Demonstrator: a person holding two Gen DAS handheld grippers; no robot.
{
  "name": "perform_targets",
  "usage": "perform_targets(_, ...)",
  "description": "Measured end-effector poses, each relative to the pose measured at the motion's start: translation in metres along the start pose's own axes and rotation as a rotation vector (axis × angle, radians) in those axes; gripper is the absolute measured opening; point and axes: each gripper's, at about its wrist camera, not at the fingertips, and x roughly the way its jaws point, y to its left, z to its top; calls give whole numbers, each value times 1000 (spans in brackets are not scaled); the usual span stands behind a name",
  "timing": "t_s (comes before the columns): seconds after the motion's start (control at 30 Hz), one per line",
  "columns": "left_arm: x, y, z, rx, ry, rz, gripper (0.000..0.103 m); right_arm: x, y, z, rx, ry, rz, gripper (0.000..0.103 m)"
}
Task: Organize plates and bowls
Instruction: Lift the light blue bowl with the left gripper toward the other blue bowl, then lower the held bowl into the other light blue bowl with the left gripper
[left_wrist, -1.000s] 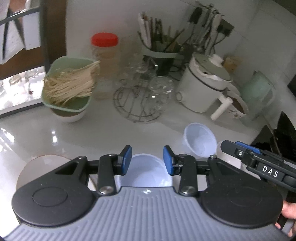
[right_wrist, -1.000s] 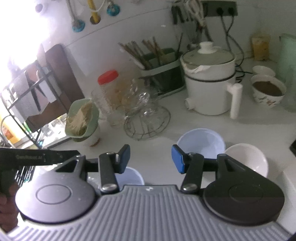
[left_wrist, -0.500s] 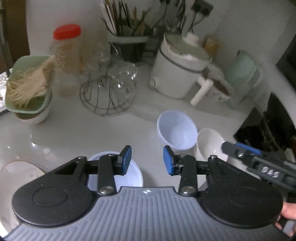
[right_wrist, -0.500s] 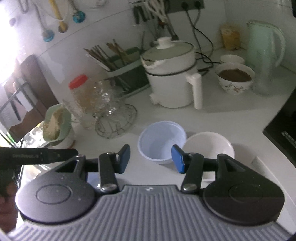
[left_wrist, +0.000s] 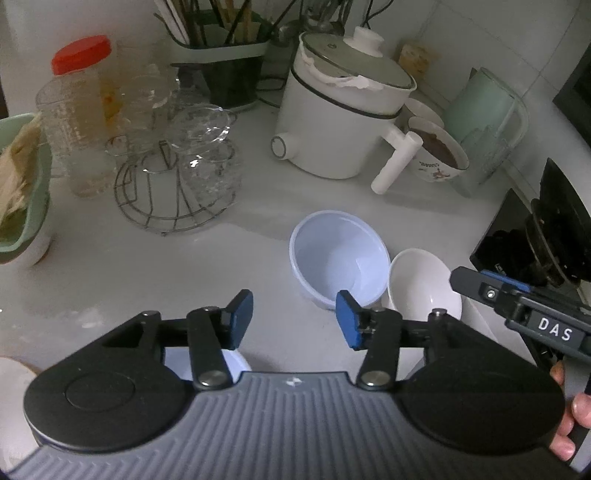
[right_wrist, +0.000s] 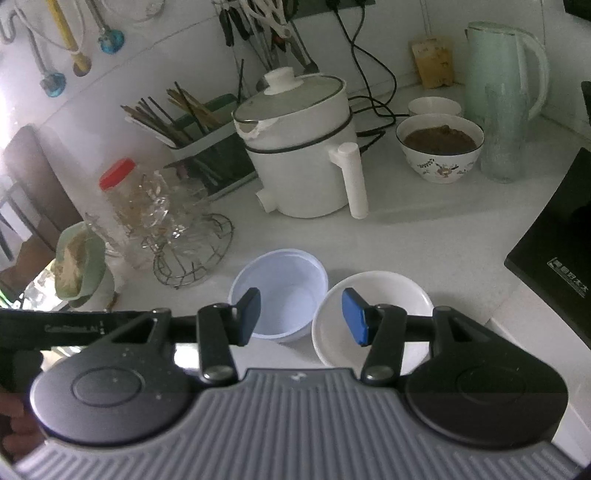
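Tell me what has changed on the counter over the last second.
Both grippers have closed in on the pale blue plastic bowl and the white ceramic bowl beside it. The left gripper has just been opening its jaws, nothing between them; the right gripper is open and empty as before. Bowls, the white electric pot and the wire rack of glasses have not moved.

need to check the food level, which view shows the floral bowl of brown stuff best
The right wrist view: the white floral ceramic bowl shows its whole rim and brown filling. In the left wrist view it sits partly behind the white pot's handle.
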Motion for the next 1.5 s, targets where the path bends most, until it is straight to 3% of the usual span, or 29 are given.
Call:
perform_targets(0.33, 37, 2, 20, -42, 34, -59, 56, 36, -12, 14, 23, 20, 6, 52)
perform_targets(0.4, 46, 2, 22, -50, 55, -75, 56, 48, -14, 18, 16, 33, 11, 46)
perform_targets(0.57, 71, 0, 32, -36, 99, -94, 56, 75, -17, 29, 0, 65, 21, 45)
perform_targets(0.77, 97, -1, 35, -21, 146, -69, 55, 101, -17, 35, 6, 112, 12, 36)
perform_targets(0.97, 108, 6, 36, -19, 182, -89, 46, 118, -17, 38, 12, 147, 8, 35)
perform_targets(1.23, 119, 11, 36, -10, 223, -116, 21, 134, -12, 29, 10, 178, -14, 26)
perform_targets(1.5, 110, 16, 43, -32, 208, -111, 17, 133, -21, 27, 75, 185, 13, 21)
